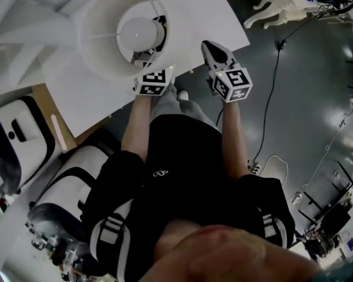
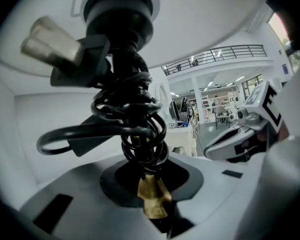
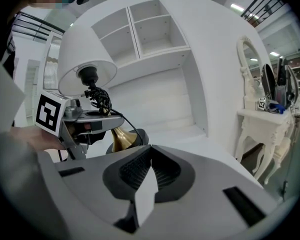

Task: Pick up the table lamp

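The table lamp has a white shade [image 1: 126,34], a brass stem [image 2: 152,199] with black cord [image 2: 135,119] wound round it, and a dark round base [image 3: 132,136]. My left gripper [image 2: 151,186] is under the shade, shut on the brass stem; its marker cube [image 1: 153,81] shows in the head view. The right gripper view shows the lamp upright in that grip, over the white desk [image 1: 212,16]. My right gripper [image 3: 149,160] is to the right of the lamp and apart from it. Its jaws are shut with nothing between them.
A white shelf unit [image 3: 150,29] stands behind the desk. A white dressing table [image 3: 257,121] stands to the right. Black-and-white chairs [image 1: 17,140] stand at the left, by the person's legs. A black cable [image 1: 275,81] runs across the grey floor.
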The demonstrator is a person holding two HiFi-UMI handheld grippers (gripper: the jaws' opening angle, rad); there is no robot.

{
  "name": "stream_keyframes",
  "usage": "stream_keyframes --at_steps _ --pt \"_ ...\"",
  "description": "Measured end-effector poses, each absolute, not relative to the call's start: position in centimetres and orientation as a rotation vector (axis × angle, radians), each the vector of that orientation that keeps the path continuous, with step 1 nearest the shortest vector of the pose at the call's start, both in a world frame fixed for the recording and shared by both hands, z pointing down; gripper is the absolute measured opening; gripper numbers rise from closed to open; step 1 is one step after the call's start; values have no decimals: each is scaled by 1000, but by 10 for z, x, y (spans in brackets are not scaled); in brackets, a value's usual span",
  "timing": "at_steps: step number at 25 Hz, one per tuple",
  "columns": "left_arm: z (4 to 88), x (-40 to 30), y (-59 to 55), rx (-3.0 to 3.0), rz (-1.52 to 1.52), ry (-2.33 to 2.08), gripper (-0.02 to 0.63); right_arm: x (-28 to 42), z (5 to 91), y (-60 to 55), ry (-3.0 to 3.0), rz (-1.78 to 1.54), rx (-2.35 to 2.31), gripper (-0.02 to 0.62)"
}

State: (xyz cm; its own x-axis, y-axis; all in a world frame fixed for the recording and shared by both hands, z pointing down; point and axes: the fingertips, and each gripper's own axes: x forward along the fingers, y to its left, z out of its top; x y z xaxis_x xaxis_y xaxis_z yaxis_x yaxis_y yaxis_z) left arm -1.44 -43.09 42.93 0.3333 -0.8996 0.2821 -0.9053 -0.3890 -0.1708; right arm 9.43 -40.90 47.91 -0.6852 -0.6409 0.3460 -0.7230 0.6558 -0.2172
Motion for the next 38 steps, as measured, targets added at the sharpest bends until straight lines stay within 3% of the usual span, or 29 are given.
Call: stream_keyframes --at_steps 14,38 --pt "372 -3 -404 2516 558 -1818 89 114 390 -414 -2812 296 1178 18" --pt "369 13 -402 2504 621 -1807 84 129 373 -417 -2852 246 1194 18"
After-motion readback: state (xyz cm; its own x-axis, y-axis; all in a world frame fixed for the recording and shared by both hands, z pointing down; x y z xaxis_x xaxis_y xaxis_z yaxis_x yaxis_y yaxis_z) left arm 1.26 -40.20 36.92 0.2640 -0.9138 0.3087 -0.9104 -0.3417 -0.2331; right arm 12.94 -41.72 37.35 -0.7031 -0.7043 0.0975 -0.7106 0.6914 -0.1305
